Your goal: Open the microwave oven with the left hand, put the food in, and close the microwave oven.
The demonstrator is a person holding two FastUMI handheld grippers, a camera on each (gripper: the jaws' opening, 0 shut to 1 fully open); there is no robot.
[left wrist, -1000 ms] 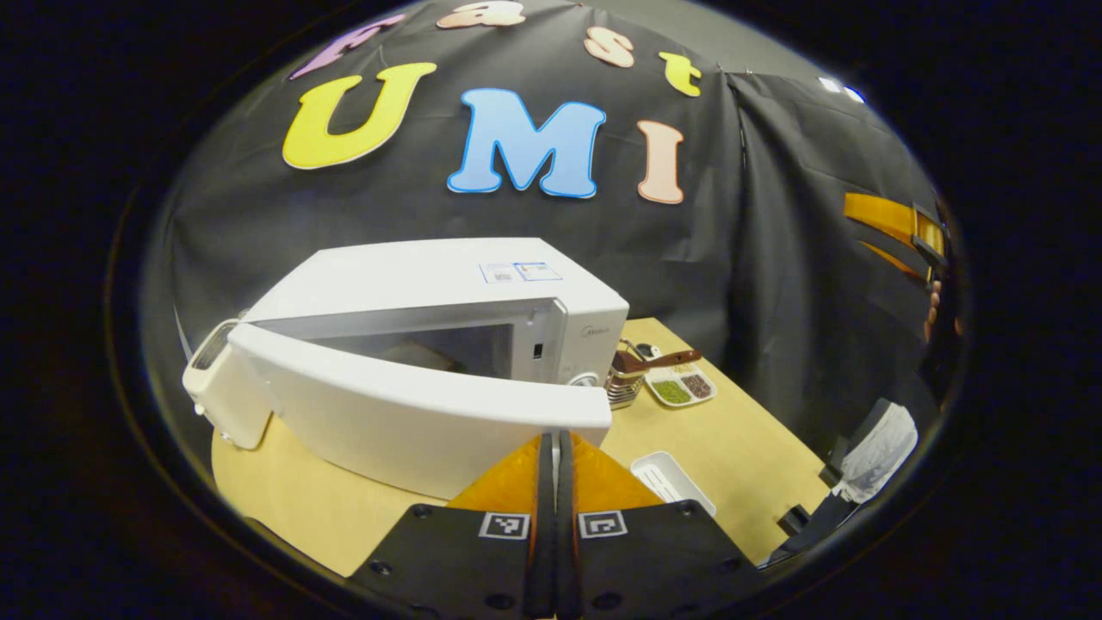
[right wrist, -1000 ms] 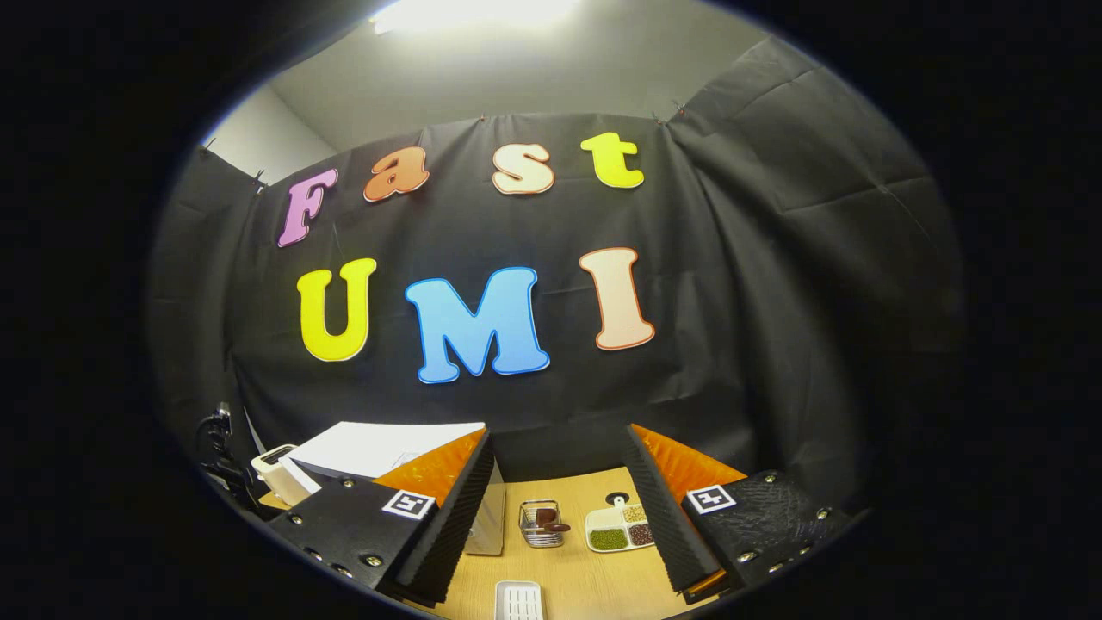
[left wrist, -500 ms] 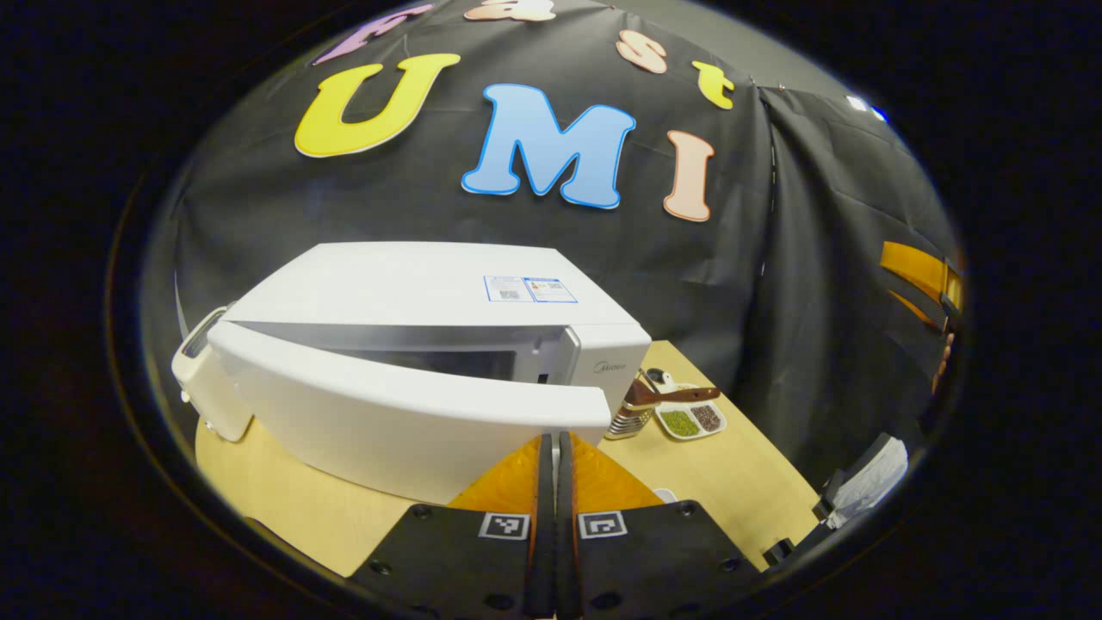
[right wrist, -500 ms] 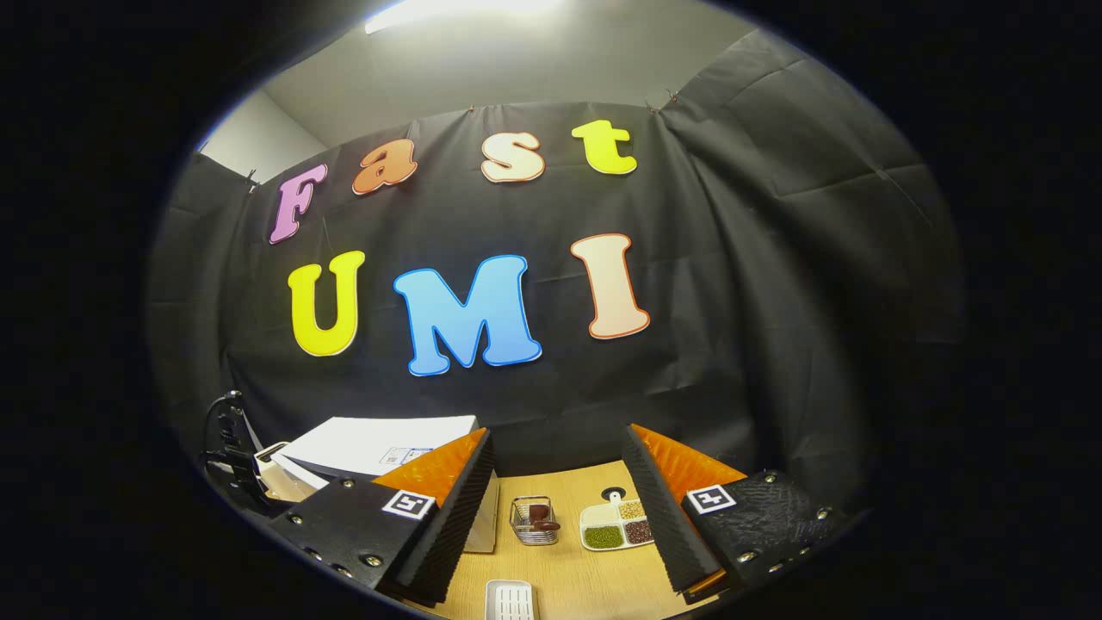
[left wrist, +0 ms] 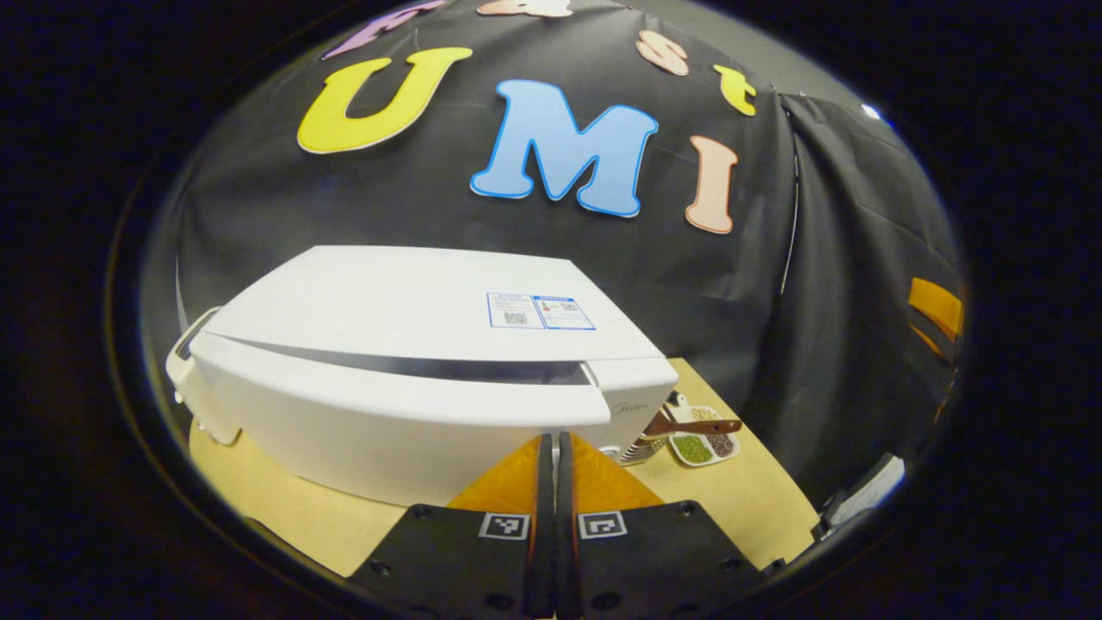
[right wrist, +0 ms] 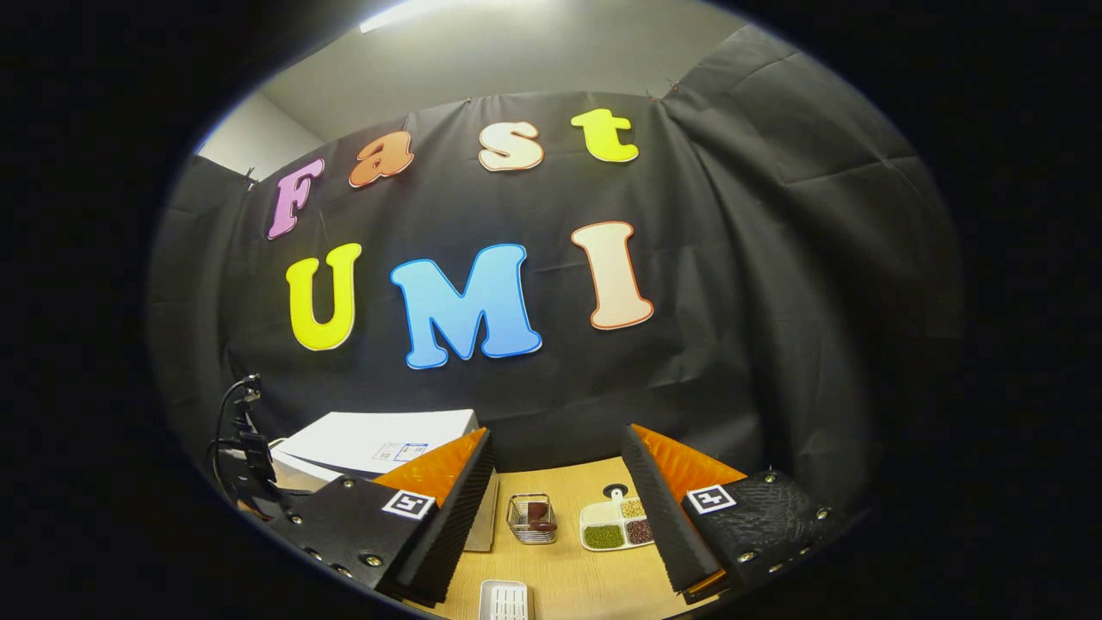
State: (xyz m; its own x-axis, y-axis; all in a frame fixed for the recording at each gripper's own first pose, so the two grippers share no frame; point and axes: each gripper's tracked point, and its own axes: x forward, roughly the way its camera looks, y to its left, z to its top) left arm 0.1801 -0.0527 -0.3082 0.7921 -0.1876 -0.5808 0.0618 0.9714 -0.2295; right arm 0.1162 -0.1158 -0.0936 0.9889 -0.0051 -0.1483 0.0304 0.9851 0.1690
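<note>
My left gripper (left wrist: 552,448), fingers together, presses the boxy white microwave's (left wrist: 413,310) wide door (left wrist: 387,413), nearly closed, dead ahead. My right gripper (right wrist: 558,482), fingers apart and empty, hangs farther right of it.

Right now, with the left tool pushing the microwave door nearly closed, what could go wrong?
1. The door is still ajar; a dark gap shows along its top. Stopping now may leave it unlatched.
2. The shut left tool presses near the door's right end; it could slip off toward the basket and sectioned dish beside the microwave.
</note>
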